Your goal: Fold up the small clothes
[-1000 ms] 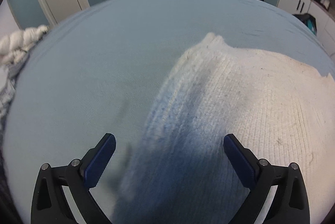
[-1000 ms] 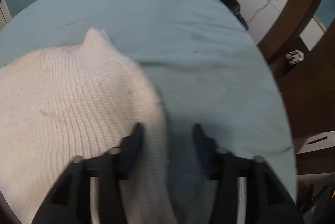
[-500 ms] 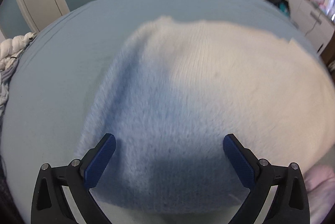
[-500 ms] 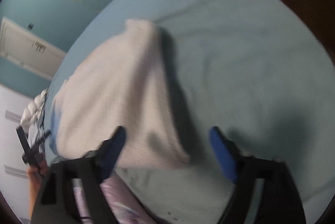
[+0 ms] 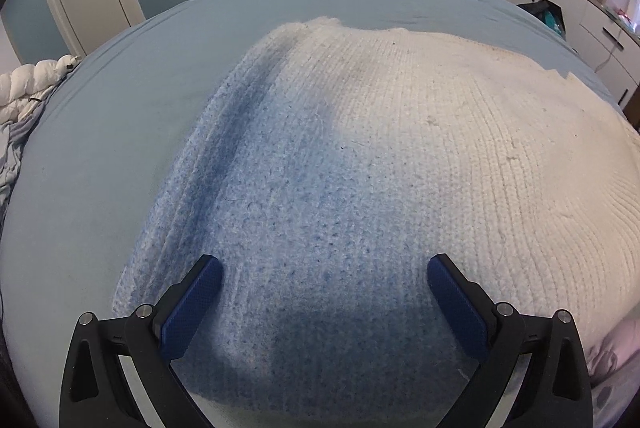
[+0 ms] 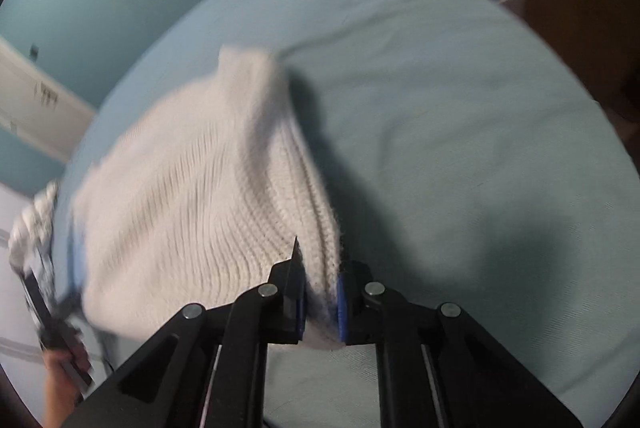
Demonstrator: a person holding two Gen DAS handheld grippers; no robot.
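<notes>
My right gripper (image 6: 320, 292) has its jaws clamped together on the near right edge of the cream knit sweater (image 6: 192, 212), pinching a thick ribbed fold between the pads, while my left gripper (image 5: 324, 292) hovers with its jaws wide apart over the near hem, gripping nothing. The sweater lies spread on the blue bed (image 5: 120, 116), well inside its edges, with a pink garment (image 5: 612, 352) just beside its near right corner. I judge the main risk is a lopsided fold: with only 1 side pinched, lifting now would drag the loose left side across the sheet and bunch it. The bulky knit could also slip from the pads if only the outer layer is caught, though I cannot tell how many layers are held. As for lie, the sweater's long axis runs away from me toward the far wall, its hem nearest and a small pointed corner at the far end.
</notes>
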